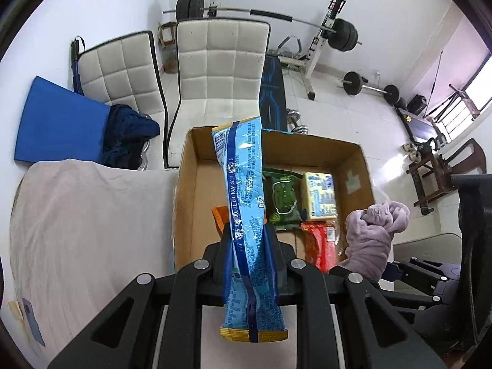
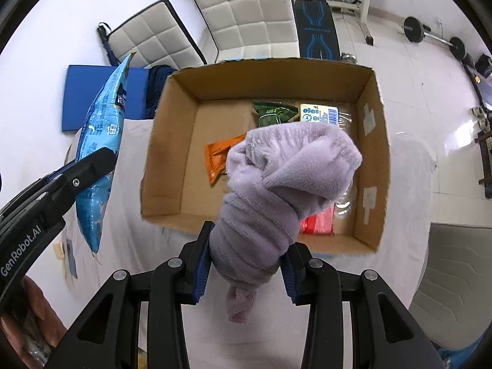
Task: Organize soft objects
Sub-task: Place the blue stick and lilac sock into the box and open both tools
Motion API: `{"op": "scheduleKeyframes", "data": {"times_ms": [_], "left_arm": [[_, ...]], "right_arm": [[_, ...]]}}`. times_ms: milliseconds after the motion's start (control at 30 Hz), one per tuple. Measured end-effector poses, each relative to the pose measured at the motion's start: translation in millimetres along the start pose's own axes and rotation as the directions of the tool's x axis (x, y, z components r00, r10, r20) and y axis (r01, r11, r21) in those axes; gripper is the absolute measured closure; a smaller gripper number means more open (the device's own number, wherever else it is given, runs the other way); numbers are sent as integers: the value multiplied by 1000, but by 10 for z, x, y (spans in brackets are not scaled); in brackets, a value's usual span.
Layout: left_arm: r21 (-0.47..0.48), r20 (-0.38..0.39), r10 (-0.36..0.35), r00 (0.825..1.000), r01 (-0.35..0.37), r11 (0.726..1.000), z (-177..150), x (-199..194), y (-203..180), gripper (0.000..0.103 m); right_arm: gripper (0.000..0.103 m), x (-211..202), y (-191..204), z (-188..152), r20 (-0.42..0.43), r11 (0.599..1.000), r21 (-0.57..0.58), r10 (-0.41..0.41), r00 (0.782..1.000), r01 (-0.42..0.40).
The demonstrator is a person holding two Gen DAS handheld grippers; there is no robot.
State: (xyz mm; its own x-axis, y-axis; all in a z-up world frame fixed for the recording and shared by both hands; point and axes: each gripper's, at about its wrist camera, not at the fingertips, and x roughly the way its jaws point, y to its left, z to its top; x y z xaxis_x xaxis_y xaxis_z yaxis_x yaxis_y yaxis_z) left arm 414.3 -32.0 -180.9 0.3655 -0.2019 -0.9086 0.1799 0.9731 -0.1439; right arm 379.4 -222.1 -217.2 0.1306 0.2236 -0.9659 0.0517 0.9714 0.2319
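My left gripper (image 1: 249, 240) is shut on a long light-blue snack bag (image 1: 246, 190) and holds it up over the near left rim of an open cardboard box (image 1: 190, 184). The bag also shows in the right wrist view (image 2: 101, 141), left of the box (image 2: 172, 141). My right gripper (image 2: 247, 246) is shut on a rolled lilac fleece cloth (image 2: 283, 178), held above the box's near edge; the cloth shows in the left wrist view (image 1: 372, 233) too. Inside the box lie a green packet (image 2: 273, 112), a yellow packet (image 2: 319, 113), an orange packet (image 2: 218, 156) and a red packet (image 2: 318, 223).
The box stands on a table under a pale cloth (image 1: 86, 230). Two white padded chairs (image 1: 218, 70) stand behind it, with a blue mat (image 1: 61, 123) and dark blue clothing (image 1: 129, 132). Barbell racks and weights (image 1: 344, 35) fill the far floor. A grey seat (image 2: 458, 283) is at right.
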Motion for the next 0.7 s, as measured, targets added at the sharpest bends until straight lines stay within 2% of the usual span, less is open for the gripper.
{"op": "scheduleKeyframes", "data": {"times_ms": [267,500,700], "left_arm": [[3,-103,33,994,-33,999,112,683,97,87],[-3,-194,80,978,-82,997,53,1192,260,87],[-1,-258,88,962,-92,996,-4,1457,330,87]], "right_arm": [[61,604,-94,275,-74,999,26,-20,997,22],[61,1052,-158,323,-132,999,38,-29,991,34],[61,1343,-178,304,-161,999,41,-28,987,35]]}}
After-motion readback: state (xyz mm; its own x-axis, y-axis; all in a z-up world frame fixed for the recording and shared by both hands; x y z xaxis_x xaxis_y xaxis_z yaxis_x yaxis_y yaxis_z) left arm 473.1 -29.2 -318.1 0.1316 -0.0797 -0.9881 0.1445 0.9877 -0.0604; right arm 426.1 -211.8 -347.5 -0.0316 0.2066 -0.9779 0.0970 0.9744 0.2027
